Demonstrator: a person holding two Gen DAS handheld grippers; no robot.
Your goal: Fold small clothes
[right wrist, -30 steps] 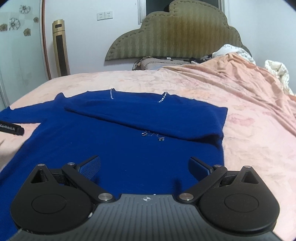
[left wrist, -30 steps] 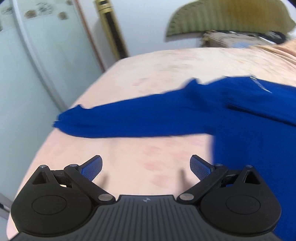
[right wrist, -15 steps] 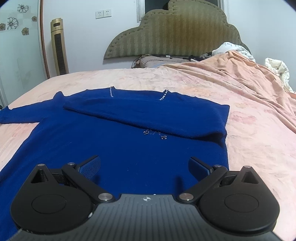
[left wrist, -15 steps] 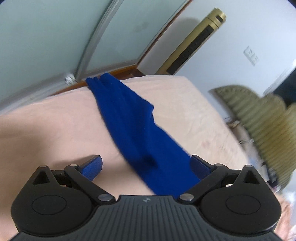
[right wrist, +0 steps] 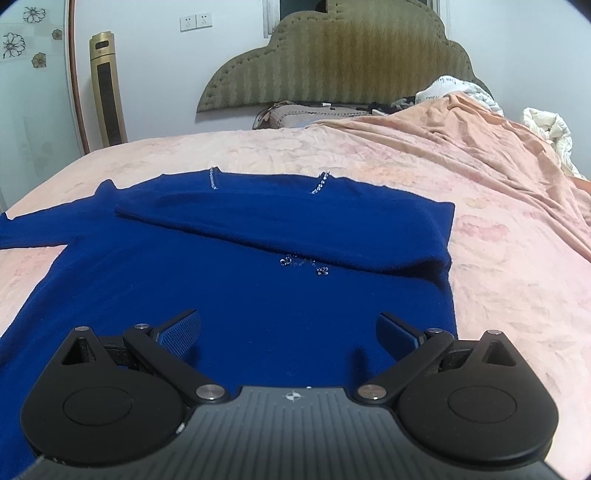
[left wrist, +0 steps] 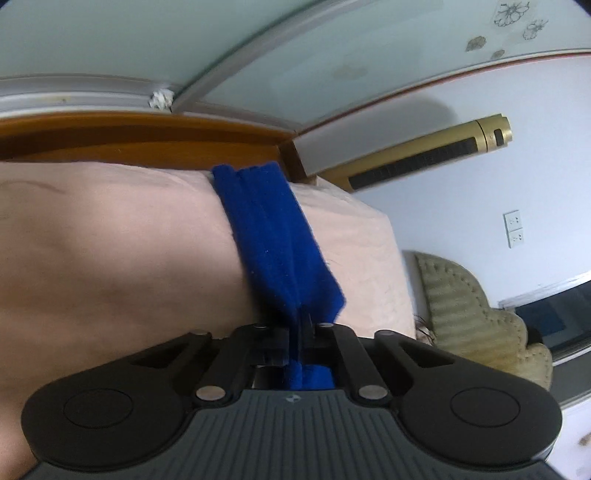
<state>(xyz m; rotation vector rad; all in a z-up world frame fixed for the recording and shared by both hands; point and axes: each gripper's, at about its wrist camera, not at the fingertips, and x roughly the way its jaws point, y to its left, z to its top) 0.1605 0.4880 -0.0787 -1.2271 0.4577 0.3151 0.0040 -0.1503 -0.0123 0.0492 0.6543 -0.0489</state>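
Left wrist: left gripper (left wrist: 301, 332) jaws pinch one blue sleeve (left wrist: 269, 236); right gripper (right wrist: 288, 334) jaws spread.

A pink bedspread (right wrist: 369, 162) with a faint floral print covers the bed across the middle of the right wrist view. At the upper centre stands an olive padded headboard (right wrist: 332, 62), with a patterned pillow (right wrist: 295, 114) just below it. A gold tower fan (right wrist: 105, 88) stands at upper left beside a wall socket (right wrist: 195, 22). Crumpled white bedding (right wrist: 546, 129) lies at the right edge. Flower decals (right wrist: 22, 37) mark the glass panel at far left.
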